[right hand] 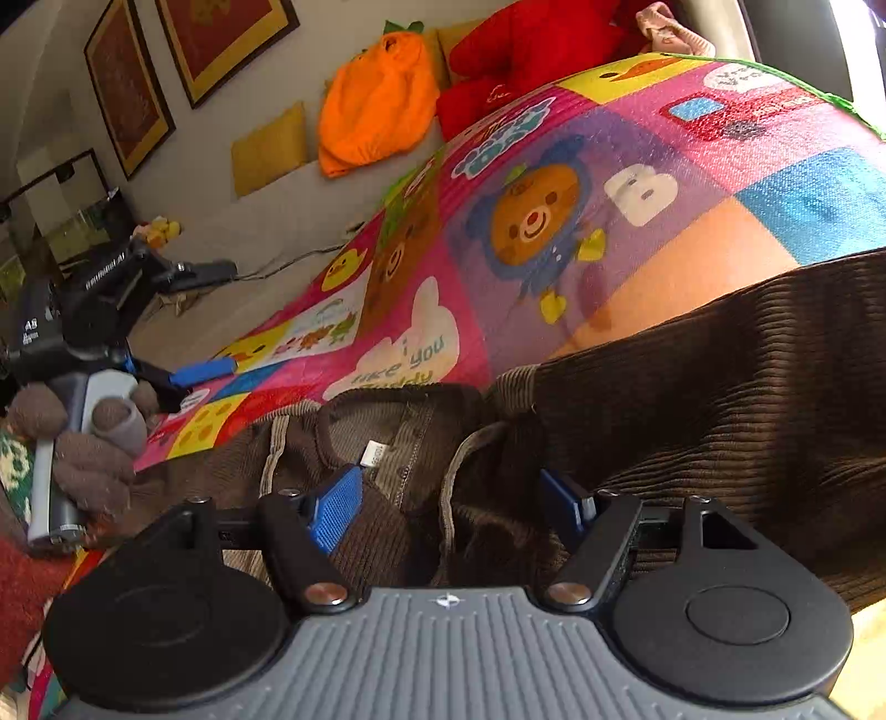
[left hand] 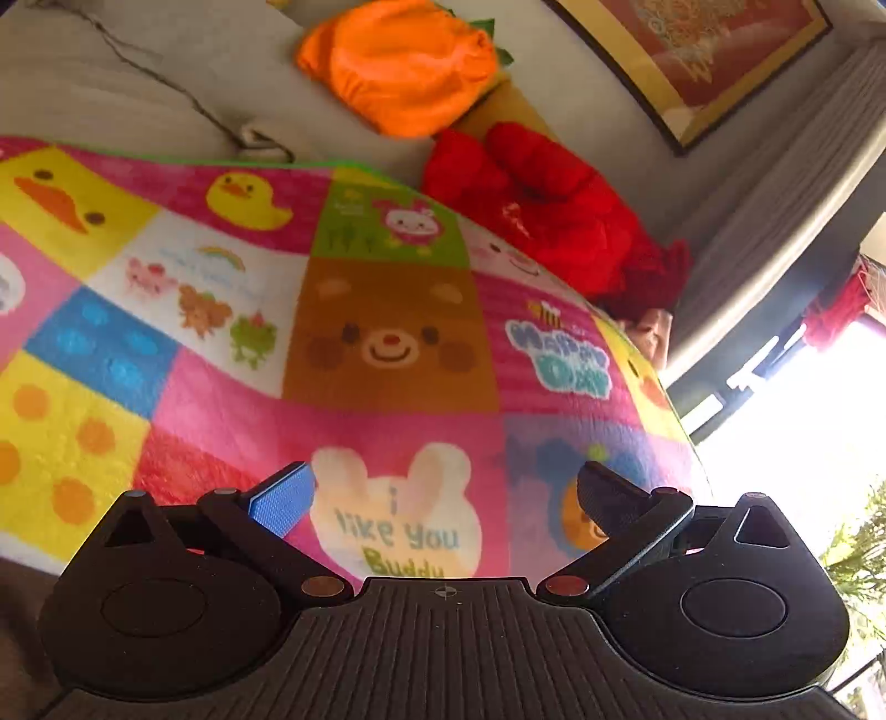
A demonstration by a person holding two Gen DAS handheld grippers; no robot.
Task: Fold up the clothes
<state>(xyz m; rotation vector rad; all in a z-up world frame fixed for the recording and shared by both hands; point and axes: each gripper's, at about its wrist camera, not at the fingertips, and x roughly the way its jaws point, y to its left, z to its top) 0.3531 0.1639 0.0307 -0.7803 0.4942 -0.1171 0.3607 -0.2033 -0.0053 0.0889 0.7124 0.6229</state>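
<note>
A brown corduroy garment [right hand: 692,387] lies on a colourful cartoon play mat [right hand: 554,221], its collar with a white tag [right hand: 371,455] toward me. My right gripper [right hand: 451,507] is open just above the collar area, its jaws on either side of a fold, with nothing clamped. My left gripper [left hand: 446,498] is open and empty over the mat [left hand: 387,332], above the "I like you Buddy" rabbit patch. The garment is not seen in the left wrist view. The left gripper also shows in the right wrist view [right hand: 183,371], at the mat's left edge, held by a gloved hand.
An orange plush [left hand: 398,61] and a red plush [left hand: 542,205] lie beyond the mat's far edge; they also show in the right wrist view [right hand: 376,99]. Framed pictures [right hand: 221,39] hang on the wall. A cable [left hand: 166,83] runs over the floor. A bright window [left hand: 803,415] is at right.
</note>
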